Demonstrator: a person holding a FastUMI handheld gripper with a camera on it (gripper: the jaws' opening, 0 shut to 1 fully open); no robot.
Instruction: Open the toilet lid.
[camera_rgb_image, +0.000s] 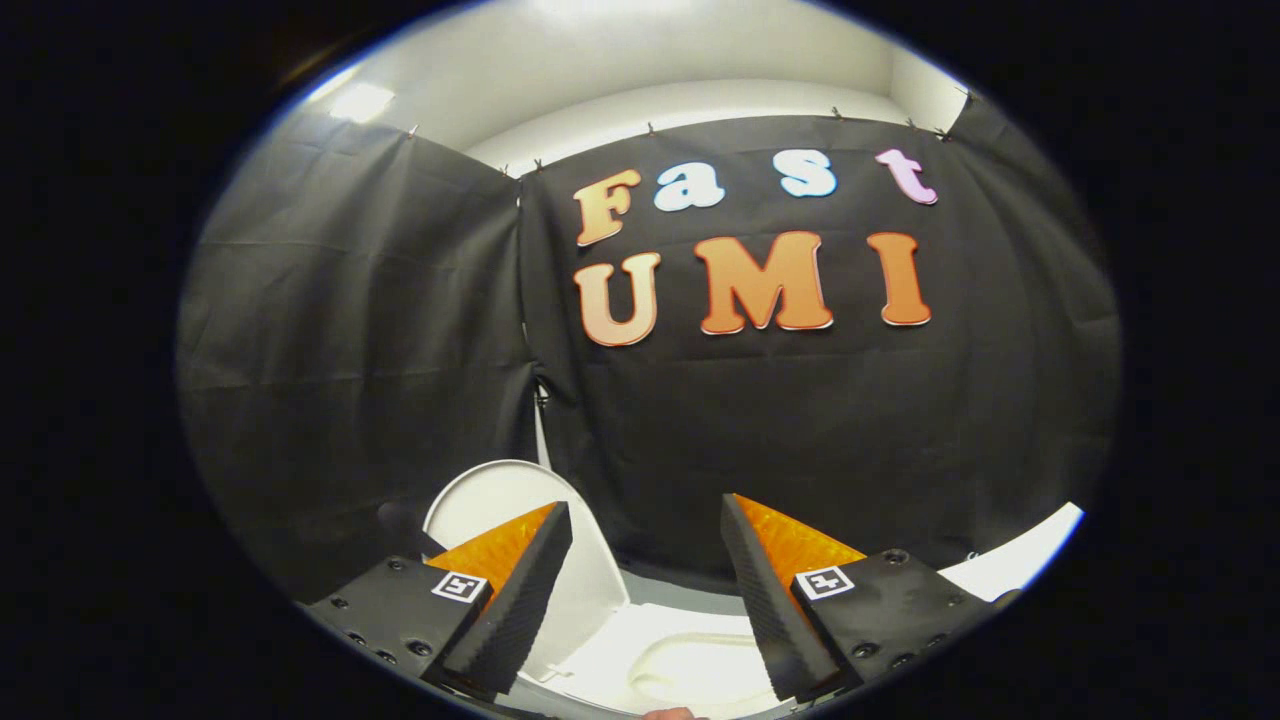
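Lid (500, 500) already stands upright beyond our gripper (645, 590), its fingers wide apart and empty; we should back away gently so nothing nudges it down.

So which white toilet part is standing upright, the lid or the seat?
The lid, raised against the black cloth behind one finger; the seat lies flat between the open gripper fingers.

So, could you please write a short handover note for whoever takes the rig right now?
Tool: open, fingers apart, holding nothing.
Toilet lid: raised, standing upright against the black cloth wall, behind one finger.
Toilet bowl: exposed, low between the fingers and just ahead of them.
Done: lid appears open and released.
Left: probably nothing beyond pulling the tool back; check the lid stays up.
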